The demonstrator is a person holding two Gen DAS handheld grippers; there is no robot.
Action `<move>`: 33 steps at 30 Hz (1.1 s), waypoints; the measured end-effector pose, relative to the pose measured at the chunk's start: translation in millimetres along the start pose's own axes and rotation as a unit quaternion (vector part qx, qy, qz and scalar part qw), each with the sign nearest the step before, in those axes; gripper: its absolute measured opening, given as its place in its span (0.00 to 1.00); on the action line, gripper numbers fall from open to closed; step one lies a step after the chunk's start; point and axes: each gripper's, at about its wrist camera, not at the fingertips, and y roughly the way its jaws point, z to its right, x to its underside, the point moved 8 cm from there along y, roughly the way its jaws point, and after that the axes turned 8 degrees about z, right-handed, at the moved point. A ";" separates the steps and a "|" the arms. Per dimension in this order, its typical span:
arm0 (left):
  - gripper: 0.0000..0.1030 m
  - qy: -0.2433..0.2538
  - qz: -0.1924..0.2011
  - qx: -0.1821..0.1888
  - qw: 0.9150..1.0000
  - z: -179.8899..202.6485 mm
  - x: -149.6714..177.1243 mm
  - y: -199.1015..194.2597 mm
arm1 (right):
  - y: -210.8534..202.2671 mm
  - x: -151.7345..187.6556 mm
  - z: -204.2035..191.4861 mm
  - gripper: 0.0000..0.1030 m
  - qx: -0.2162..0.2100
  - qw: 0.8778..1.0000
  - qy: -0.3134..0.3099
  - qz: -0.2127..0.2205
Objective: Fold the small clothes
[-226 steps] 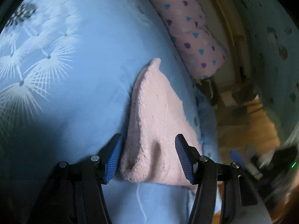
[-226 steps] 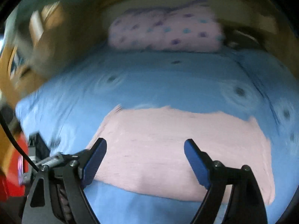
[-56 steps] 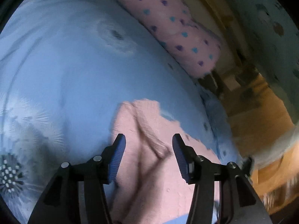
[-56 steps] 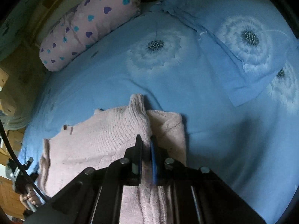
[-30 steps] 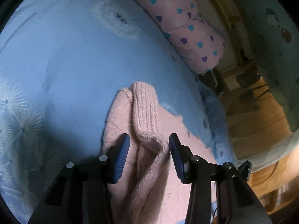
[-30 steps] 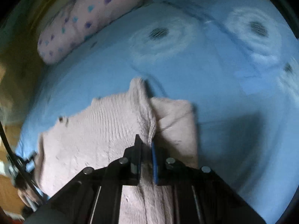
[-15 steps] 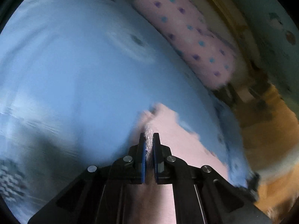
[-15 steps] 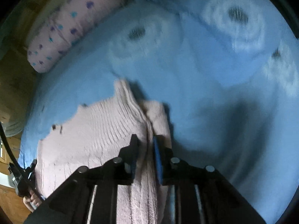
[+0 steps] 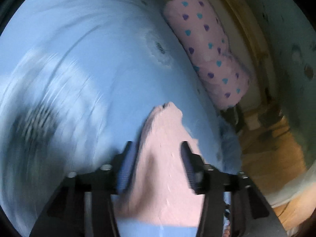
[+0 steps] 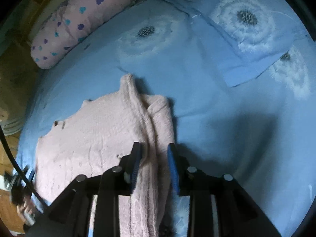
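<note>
Where visible, blue bedsheet (image 10: 207,102) (dandelion-printed)

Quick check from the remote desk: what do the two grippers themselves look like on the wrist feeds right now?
Both match. The left gripper and right gripper each have a black angular frame with silver bolt heads and two fingers faced with blue ribbed pads. A thin black cable runs along the left edge of the right wrist view. No sleeves or markings show.
</note>
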 end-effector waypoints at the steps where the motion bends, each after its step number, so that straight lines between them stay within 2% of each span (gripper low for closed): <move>1: 0.45 -0.011 0.003 0.000 1.000 -2.5 8.1 -7.0 | -5.2 -8.0 2.1 0.43 0.030 0.999 -0.008 0.020; 3: 0.47 -0.044 -0.001 0.003 0.999 -9.7 35.1 -22.1 | -25.2 -27.5 2.9 0.46 0.114 0.990 -0.040 0.079; 5: 0.48 -0.076 -0.006 0.010 0.997 -15.4 54.1 -29.4 | -41.5 -37.8 -9.9 0.52 0.132 0.983 -0.059 0.116; 8: 0.51 -0.048 0.032 0.006 0.998 -10.3 59.8 -40.0 | -60.7 -46.5 -55.9 0.67 0.096 0.981 -0.079 0.148; 12: 0.51 -0.030 0.020 -0.016 0.999 -8.0 66.1 -33.4 | -69.0 -32.8 -143.4 0.70 0.047 0.976 -0.154 0.149; 15: 0.51 -0.059 0.019 0.011 0.998 -2.8 75.4 -42.3 | -67.5 -15.3 -201.4 0.71 0.008 0.971 -0.196 0.138; 18: 0.52 -0.099 -0.018 0.032 0.994 -3.9 83.2 -28.8 | -63.3 6.5 -258.0 0.71 -0.027 0.963 -0.241 0.113; 20: 0.52 -0.123 -0.041 0.030 0.991 -6.2 85.7 -18.5 | -59.6 17.7 -291.7 0.71 -0.038 0.956 -0.272 0.102; 22: 0.50 -0.117 -0.034 0.011 0.993 -10.1 81.8 -10.8 | -55.4 26.5 -322.1 0.71 -0.038 0.947 -0.302 0.097; 24: 0.49 -0.136 -0.021 -0.003 0.991 -15.2 78.3 -8.1 | -50.6 36.5 -349.6 0.71 -0.038 0.942 -0.322 0.086; 25: 0.49 -0.140 -0.003 -0.012 0.990 -16.3 75.5 -9.5 | -49.0 42.2 -364.4 0.71 -0.045 0.940 -0.330 0.078; 27: 0.49 -0.115 0.026 -0.038 0.992 -15.7 73.1 -9.8 | -44.7 54.2 -392.0 0.71 -0.057 0.935 -0.345 0.058; 28: 0.49 -0.098 0.033 -0.051 0.993 -13.8 74.1 -8.0 | -37.9 61.6 -404.1 0.75 -0.057 0.933 -0.353 0.032; 31: 0.47 -0.063 0.059 -0.057 0.995 -12.6 72.9 -7.1 | 1.3 89.6 -419.1 0.76 -0.033 0.931 -0.336 -0.135; 32: 0.42 -0.070 0.069 -0.047 0.994 -15.9 71.2 -10.3 | 15.1 101.4 -426.6 0.74 -0.032 0.924 -0.329 -0.194; 33: 0.37 -0.080 0.078 -0.033 0.993 -20.1 68.9 -13.9 | 21.6 106.7 -430.3 0.74 -0.023 0.918 -0.333 -0.215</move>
